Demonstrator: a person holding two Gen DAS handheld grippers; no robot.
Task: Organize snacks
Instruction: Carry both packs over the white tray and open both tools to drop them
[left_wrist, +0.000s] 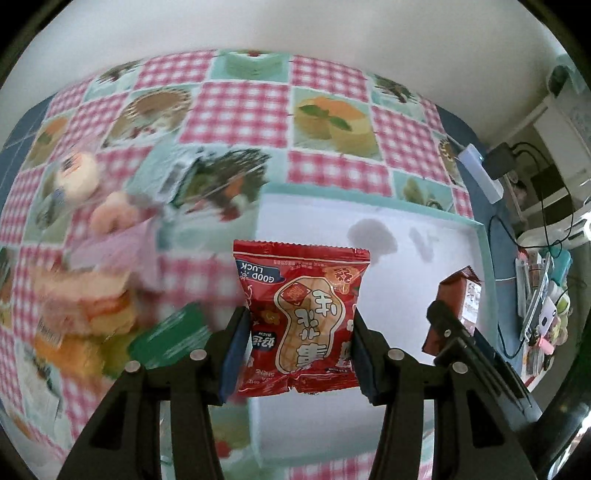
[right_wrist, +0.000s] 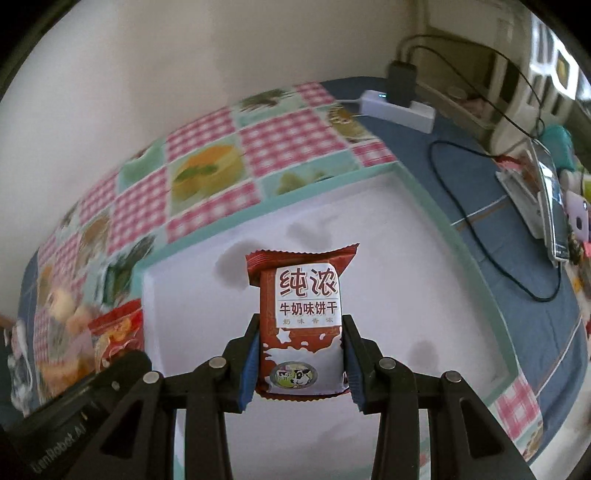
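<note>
My left gripper (left_wrist: 298, 325) is shut on a red peanut snack packet (left_wrist: 301, 314), held above the left side of a white tray with a teal rim (left_wrist: 369, 201). My right gripper (right_wrist: 299, 339) is shut on a brown and white milk biscuit packet (right_wrist: 303, 317), held over the same white tray (right_wrist: 436, 258). In the left wrist view the biscuit packet (left_wrist: 460, 295) and the other gripper show at the right. In the right wrist view the red packet (right_wrist: 118, 332) shows at the lower left.
A blurred heap of several snack packets (left_wrist: 85, 306) lies left of the tray on a pink-checked cloth (left_wrist: 236, 114). A white power strip (right_wrist: 399, 109) with a black plug, cables and assorted clutter (right_wrist: 546, 206) sit on the blue surface to the right.
</note>
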